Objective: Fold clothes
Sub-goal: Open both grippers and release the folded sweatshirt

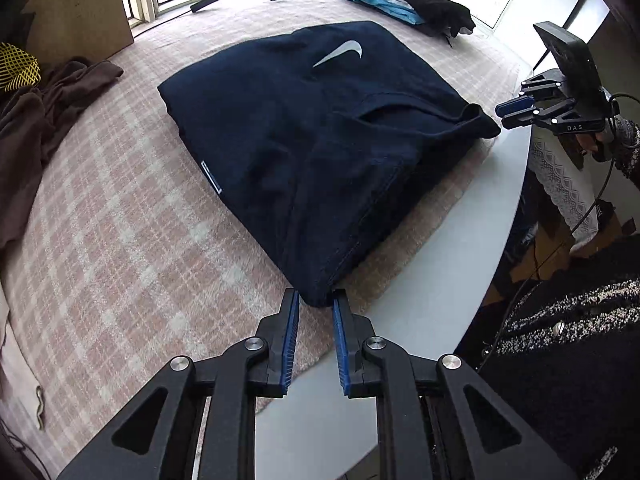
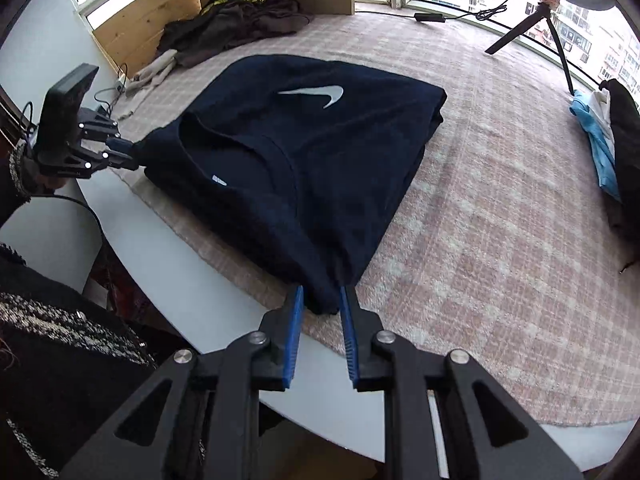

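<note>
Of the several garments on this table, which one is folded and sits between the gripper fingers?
The navy shirt with the white swoosh, folded mid-table; both grippers' fingers flank its near corners. The brown clothes and the blue-and-black pile lie apart.

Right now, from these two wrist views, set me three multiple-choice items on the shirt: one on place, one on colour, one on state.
1. Where does the navy shirt lie?
A. On the bare white tabletop
B. On the plaid cloth
C. On the brown clothes pile

2. What colour is its logo?
A. Red
B. Yellow
C. White

3. How is the shirt arranged?
A. Folded into a compact rectangle
B. Crumpled into a ball
C. Spread flat with sleeves out

Answers:
1 B: the plaid shows right beside the shirt's edges.
2 C: the swoosh is white against the dark fabric.
3 A: its edges run straight and layers are stacked at the sides.
</note>
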Demonstrator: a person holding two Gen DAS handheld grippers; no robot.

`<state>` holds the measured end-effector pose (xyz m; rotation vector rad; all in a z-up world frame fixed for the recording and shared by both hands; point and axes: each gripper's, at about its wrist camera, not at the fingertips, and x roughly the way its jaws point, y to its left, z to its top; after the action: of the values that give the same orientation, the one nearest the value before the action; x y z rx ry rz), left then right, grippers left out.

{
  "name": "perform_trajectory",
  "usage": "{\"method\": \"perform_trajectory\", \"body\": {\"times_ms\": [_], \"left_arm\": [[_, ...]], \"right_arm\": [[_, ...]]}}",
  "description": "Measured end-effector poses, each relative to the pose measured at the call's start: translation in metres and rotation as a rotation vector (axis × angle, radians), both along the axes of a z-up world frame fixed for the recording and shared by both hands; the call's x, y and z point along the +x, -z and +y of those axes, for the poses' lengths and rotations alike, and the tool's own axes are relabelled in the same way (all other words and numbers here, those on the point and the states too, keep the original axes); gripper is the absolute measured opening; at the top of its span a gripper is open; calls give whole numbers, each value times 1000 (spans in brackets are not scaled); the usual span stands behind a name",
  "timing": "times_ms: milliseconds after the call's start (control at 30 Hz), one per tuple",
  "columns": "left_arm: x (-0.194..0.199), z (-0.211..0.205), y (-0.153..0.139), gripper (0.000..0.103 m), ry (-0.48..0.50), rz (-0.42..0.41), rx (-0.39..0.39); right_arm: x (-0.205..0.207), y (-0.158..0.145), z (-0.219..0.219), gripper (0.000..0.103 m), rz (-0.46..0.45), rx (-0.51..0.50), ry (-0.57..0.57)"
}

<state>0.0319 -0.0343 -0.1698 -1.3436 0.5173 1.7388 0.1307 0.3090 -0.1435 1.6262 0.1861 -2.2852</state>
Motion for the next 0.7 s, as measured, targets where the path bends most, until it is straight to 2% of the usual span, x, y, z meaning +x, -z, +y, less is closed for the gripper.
{"method": "perform_trajectory", "body": {"times_ms": [33, 67, 167, 200, 300, 333, 400, 467, 500, 533, 633, 700], "left_arm": [[3, -4, -5, 15, -6, -9, 5], [6, -9, -10, 15, -12, -17, 11], [3, -1, -35, 17, -15, 16, 80], [0, 7, -38, 18, -4, 32, 95], [-9, 38, -29, 20, 37, 54, 93], [-11, 46, -22, 20, 46, 33, 101], [-12, 55, 4, 19, 72, -41, 49], [-6, 43, -3, 19, 72, -35, 29], [-4, 37, -7, 22, 72, -31, 19], [-1, 31, -11, 22, 72, -27, 9], [-9, 5, -32, 23, -34, -5, 23], [-20, 5, -43, 23, -64, 36, 36]], "right_arm": [[8, 0, -1, 20, -7, 14, -5], [14, -7, 2, 20, 9, -22, 10], [12, -27, 19, 26, 65, -212, 106], [6, -29, 20, 26, 76, -237, 121], [-16, -21, 15, 26, 83, -244, 129], [-22, -15, 11, 26, 66, -242, 126], [-32, 1, 2, 26, 18, -241, 120], [-31, 14, -4, 26, -55, -217, 96], [-25, 17, -4, 26, -76, -198, 84], [-19, 15, 0, 26, -73, -188, 87], [-12, -1, 31, 30, -20, -222, 217], [-18, -9, 47, 30, 22, -266, 273]]}}
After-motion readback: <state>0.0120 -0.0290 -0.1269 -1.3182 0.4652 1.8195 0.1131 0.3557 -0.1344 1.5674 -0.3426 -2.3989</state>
